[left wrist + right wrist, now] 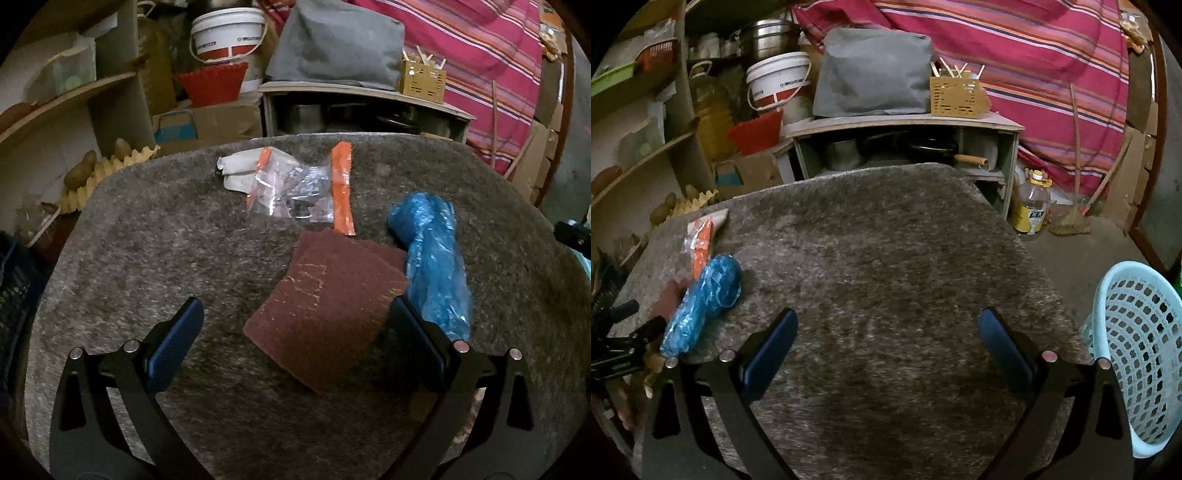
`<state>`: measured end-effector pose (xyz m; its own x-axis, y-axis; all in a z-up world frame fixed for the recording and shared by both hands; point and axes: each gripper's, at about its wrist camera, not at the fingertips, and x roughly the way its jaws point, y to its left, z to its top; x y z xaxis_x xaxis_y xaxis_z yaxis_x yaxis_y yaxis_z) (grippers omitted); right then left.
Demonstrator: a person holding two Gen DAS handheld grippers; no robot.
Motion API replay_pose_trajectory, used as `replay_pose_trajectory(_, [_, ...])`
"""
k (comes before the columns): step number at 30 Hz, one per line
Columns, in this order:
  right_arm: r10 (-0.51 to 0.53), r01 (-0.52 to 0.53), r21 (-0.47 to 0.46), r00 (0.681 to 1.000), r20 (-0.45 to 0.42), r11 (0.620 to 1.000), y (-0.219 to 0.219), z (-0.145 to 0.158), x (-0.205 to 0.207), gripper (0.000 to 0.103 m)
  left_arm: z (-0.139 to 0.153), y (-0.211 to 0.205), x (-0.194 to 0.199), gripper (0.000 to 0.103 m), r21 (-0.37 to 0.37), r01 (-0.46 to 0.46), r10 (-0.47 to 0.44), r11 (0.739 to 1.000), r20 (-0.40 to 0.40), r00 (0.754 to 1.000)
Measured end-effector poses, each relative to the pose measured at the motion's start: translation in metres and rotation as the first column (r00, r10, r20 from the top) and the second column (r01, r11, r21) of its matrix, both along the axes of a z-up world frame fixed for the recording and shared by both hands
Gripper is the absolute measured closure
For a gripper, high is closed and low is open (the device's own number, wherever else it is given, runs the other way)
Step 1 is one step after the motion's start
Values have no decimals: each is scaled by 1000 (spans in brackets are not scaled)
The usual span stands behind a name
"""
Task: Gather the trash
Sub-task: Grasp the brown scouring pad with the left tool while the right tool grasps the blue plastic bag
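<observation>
i hold both tongs spread and empty: left tongs [295, 314] over the maroon pad [325, 306], trash uncollected on the desk [147, 240]; basket [1137, 354] at four o'clock looks empty.

place: home storeroom | far: shelves with pots [768, 40], bucket [779, 79], oil bottle [1032, 206] | right: broom [1071, 221]

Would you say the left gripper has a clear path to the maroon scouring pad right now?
Probably yes: the left gripper is open with the maroon scouring pad lying flat between its fingers, nothing on top; only the blue plastic bag crowds its right finger.
</observation>
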<state>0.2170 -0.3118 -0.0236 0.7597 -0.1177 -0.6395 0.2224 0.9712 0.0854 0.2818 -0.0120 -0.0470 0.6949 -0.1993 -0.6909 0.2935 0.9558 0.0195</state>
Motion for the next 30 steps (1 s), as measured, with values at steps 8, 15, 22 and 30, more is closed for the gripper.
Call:
replay_pose_trajectory(8, [-11, 11, -2, 1000, -3, 1000, 1, 0, 2, 6, -7, 3, 11, 5, -15, 42, -43, 999, -73, 996])
replay_pose_trajectory(15, [-13, 13, -20, 1000, -7, 1000, 5, -1, 3, 6, -12, -1, 26, 5, -33, 91, -95, 995, -111, 989])
replay_pose_trajectory(22, [-4, 4, -40, 1000, -10, 999, 5, 0, 3, 6, -16, -5, 35, 6, -42, 122, -127, 992, -142, 982])
replay_pose_trajectory(30, [-7, 7, -27, 1000, -4, 1000, 2, 2, 1, 6, -13, -9, 22, 25, -26, 171, -173, 985, -105, 979])
